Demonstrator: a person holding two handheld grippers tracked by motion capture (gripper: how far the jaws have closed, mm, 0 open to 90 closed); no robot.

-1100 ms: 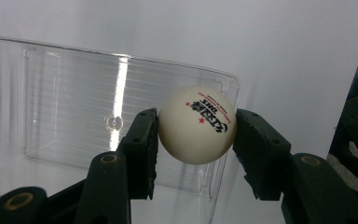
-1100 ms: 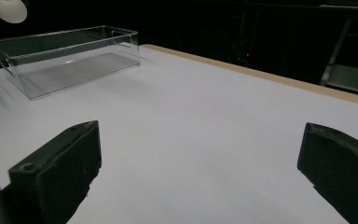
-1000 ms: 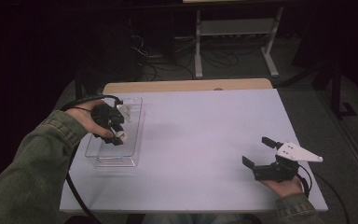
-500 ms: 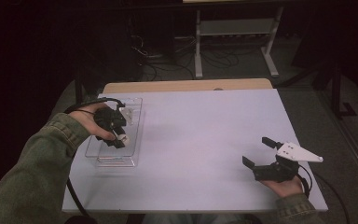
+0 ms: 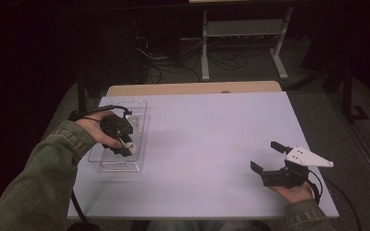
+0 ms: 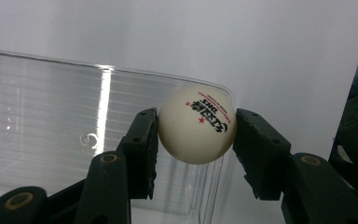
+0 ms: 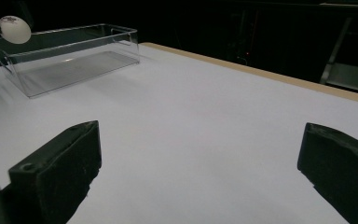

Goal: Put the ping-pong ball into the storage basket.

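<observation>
A white ping-pong ball [image 6: 197,123] with red and black print sits between the jaws of my left gripper [image 6: 196,117], which is shut on it. In the high view the left gripper [image 5: 126,143] holds the ball [image 5: 132,146] above the near half of a clear plastic box [image 5: 140,109] at the table's left. The box's wall [image 6: 51,116] lies just behind and below the ball. My right gripper [image 5: 265,155] rests open near the table's front right, nothing between its jaws [image 7: 200,163]. From there the ball [image 7: 14,29] shows over the box's far end [image 7: 74,51].
The white table [image 5: 207,134] stretches between the two grippers. A wooden strip [image 5: 192,88] runs along its far edge. Behind it stand a metal shelf frame [image 5: 243,33] and loose cables on a dark floor.
My left gripper has drifted a little toward the near end of the box with the ball still in it. The right gripper has stayed put.
</observation>
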